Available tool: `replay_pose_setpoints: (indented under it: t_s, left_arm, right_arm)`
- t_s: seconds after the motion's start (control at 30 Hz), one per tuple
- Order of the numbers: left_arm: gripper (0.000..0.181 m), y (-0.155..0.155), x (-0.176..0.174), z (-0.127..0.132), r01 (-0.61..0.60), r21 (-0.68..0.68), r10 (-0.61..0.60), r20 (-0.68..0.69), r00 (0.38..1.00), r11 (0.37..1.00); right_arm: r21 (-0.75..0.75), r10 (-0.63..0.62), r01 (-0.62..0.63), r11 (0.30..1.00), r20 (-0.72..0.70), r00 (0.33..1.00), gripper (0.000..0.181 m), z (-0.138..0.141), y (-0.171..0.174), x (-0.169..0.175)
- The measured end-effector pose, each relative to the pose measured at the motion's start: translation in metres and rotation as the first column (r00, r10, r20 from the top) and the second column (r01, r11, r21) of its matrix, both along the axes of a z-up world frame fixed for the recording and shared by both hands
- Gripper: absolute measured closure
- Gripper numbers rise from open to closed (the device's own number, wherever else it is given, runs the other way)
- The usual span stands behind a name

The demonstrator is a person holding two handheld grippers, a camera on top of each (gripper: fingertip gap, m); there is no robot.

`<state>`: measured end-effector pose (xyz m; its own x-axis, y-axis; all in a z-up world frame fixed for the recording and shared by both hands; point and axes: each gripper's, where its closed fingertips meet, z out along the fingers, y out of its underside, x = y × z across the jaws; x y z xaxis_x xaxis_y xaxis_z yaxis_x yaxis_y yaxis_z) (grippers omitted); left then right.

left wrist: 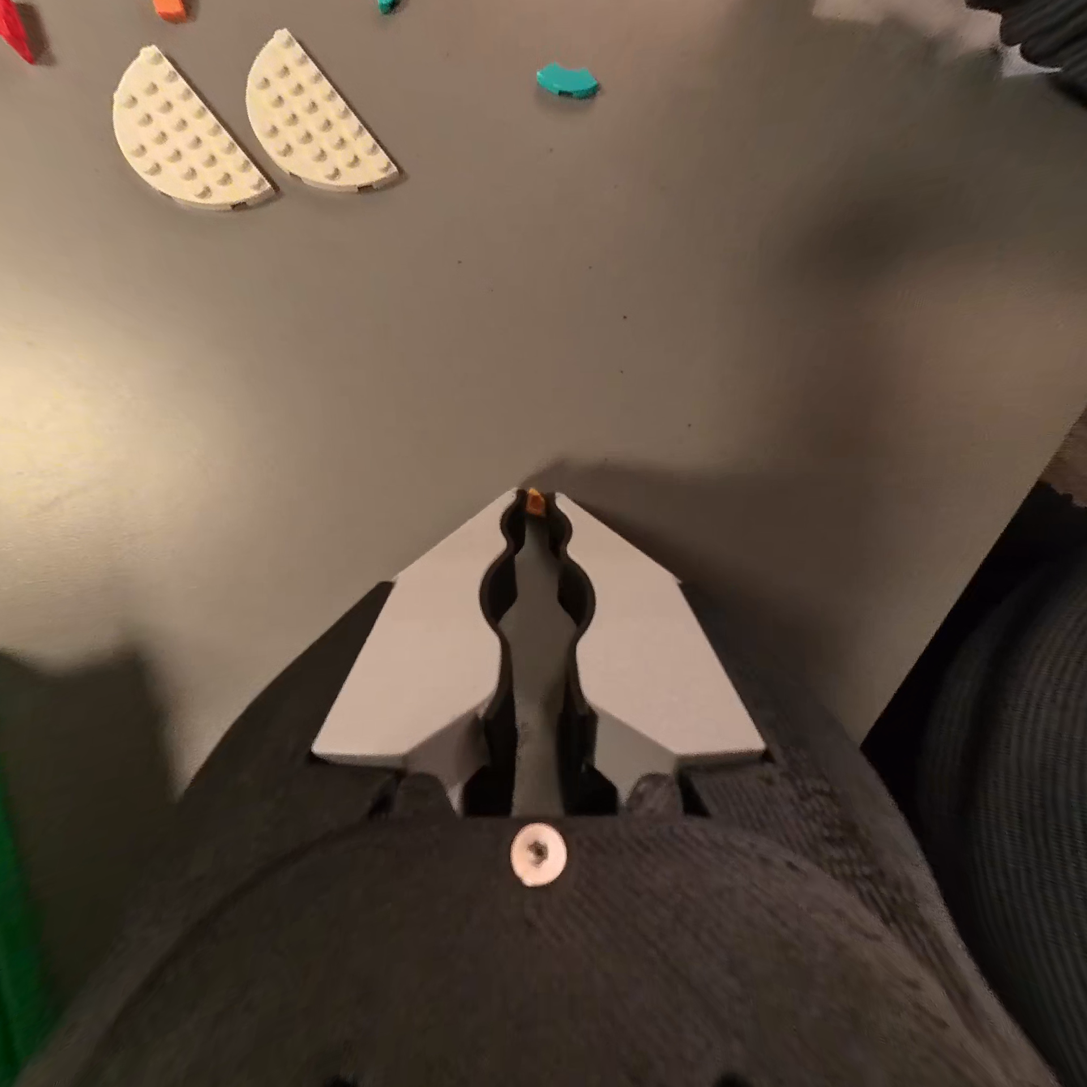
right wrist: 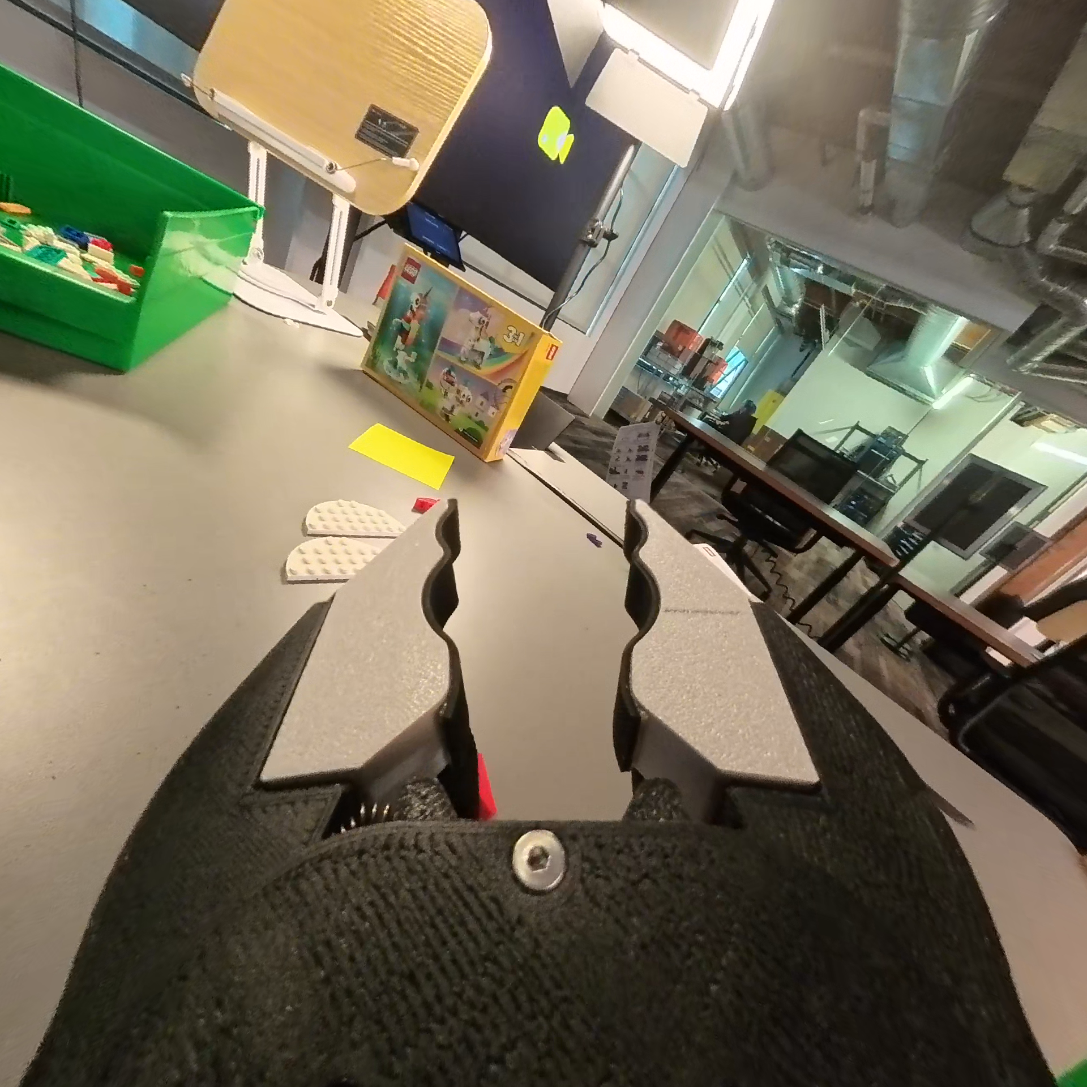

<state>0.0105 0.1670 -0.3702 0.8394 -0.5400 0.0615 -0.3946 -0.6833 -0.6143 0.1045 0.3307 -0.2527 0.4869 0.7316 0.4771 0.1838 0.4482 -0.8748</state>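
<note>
Orange brick (left wrist: 535,502), tiny, pinched at the very tips of the left gripper (left wrist: 536,500), jaws nearly together, just above the grey tabletop (left wrist: 529,329). Too small to tell its long axis. Ahead toward the far left corner: two cream half-round plates (left wrist: 250,126) side by side, straight edges parallel, well apart from the gripper; a teal curved tile (left wrist: 567,80) to their right. Right gripper (right wrist: 540,517) wide, gripping nothing, low over the tabletop (right wrist: 147,529), the same plates (right wrist: 344,538) just left of its left finger, so nearer them than the left. Only in the right wrist view: green bin (right wrist: 117,294) of bricks, yellow paper (right wrist: 403,454), toy box (right wrist: 464,356), small red piece (right wrist: 424,504).
</note>
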Motion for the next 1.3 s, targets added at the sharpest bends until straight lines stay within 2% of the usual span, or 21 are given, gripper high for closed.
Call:
replay_pose_setpoints:
  t_s: [0.1, 0.2, 0.27, 0.33, 0.37, 0.47, 0.53, 0.63, 0.73, 0.9, 0.97, 1.03, 1.17, 1.23, 1.3]
  left_arm:
    - [0.176, 0.001, -0.017, 0.005, -0.027, 0.033, 0.030, -0.086, 0.996, 0.999]
    - [0.176, 0.007, -0.048, 0.043, -0.132, 0.185, 0.154, -0.109, 0.982, 0.974]
    - [0.176, 0.010, -0.093, 0.079, -0.289, 0.309, 0.337, -0.116, 0.934, 0.906]
    - [0.176, 0.004, -0.142, 0.106, -0.438, 0.379, 0.512, -0.118, 0.851, 0.815]
    - [0.176, -0.001, -0.164, 0.111, -0.501, 0.378, 0.580, -0.126, 0.805, 0.779]
    - [0.172, -0.017, -0.213, 0.101, -0.628, 0.291, 0.687, -0.192, 0.701, 0.722]
    - [0.154, -0.025, -0.233, 0.090, -0.690, 0.232, 0.728, -0.225, 0.647, 0.686]
    - [0.130, -0.031, -0.249, 0.077, -0.745, 0.164, 0.758, -0.251, 0.602, 0.646]
    - [0.134, -0.026, -0.248, 0.086, -0.733, 0.213, 0.762, -0.234, 0.604, 0.646]
    - [0.127, -0.012, -0.227, 0.129, -0.653, 0.411, 0.761, -0.196, 0.618, 0.636]
    - [0.120, -0.004, -0.209, 0.141, -0.613, 0.456, 0.739, -0.166, 0.653, 0.645]
    - [0.116, 0.008, -0.183, 0.149, -0.559, 0.484, 0.688, -0.132, 0.714, 0.673]
    - [0.117, 0.034, -0.120, 0.149, -0.406, 0.510, 0.515, -0.087, 0.853, 0.759]
    - [0.118, 0.044, -0.107, 0.140, -0.359, 0.509, 0.480, -0.124, 0.869, 0.782]
    - [0.119, 0.048, -0.114, 0.132, -0.351, 0.508, 0.499, -0.189, 0.846, 0.787]
  right_arm:
    - [0.006, 0.010, -0.010, 1.000, 0.010, 1.000, 0.127, -0.001, -0.001, -0.001]
    - [-0.041, 0.062, -0.061, 0.997, 0.022, 0.998, 0.131, -0.003, -0.008, -0.004]
    - [-0.163, 0.150, -0.133, 0.978, 0.097, 0.984, 0.143, -0.019, -0.019, -0.010]
    - [-0.360, 0.285, -0.195, 0.912, 0.214, 0.934, 0.158, -0.050, -0.033, -0.015]
    - [-0.462, 0.335, -0.184, 0.868, 0.270, 0.903, 0.161, -0.066, -0.038, -0.015]
    - [-0.626, 0.408, -0.109, 0.772, 0.357, 0.840, 0.161, -0.098, -0.047, -0.012]
    - [-0.615, 0.382, -0.051, 0.787, 0.422, 0.822, 0.161, -0.108, -0.044, -0.010]
    - [-0.591, 0.364, -0.033, 0.806, 0.451, 0.815, 0.167, -0.110, -0.046, -0.013]
    - [-0.579, 0.345, -0.010, 0.815, 0.473, 0.811, 0.169, -0.113, -0.045, -0.014]
    - [-0.590, 0.355, -0.019, 0.807, 0.460, 0.814, 0.176, -0.113, -0.048, -0.017]
    - [-0.582, 0.347, -0.015, 0.813, 0.465, 0.815, 0.177, -0.114, -0.047, -0.018]
    - [-0.566, 0.339, -0.014, 0.824, 0.473, 0.813, 0.177, -0.113, -0.047, -0.019]
    - [-0.492, 0.303, -0.029, 0.870, 0.486, 0.820, 0.181, -0.109, -0.043, -0.020]
    - [-0.479, 0.295, -0.040, 0.877, 0.471, 0.831, 0.181, -0.105, -0.042, -0.020]
    - [-0.474, 0.303, -0.057, 0.879, 0.462, 0.833, 0.181, -0.103, -0.043, -0.020]
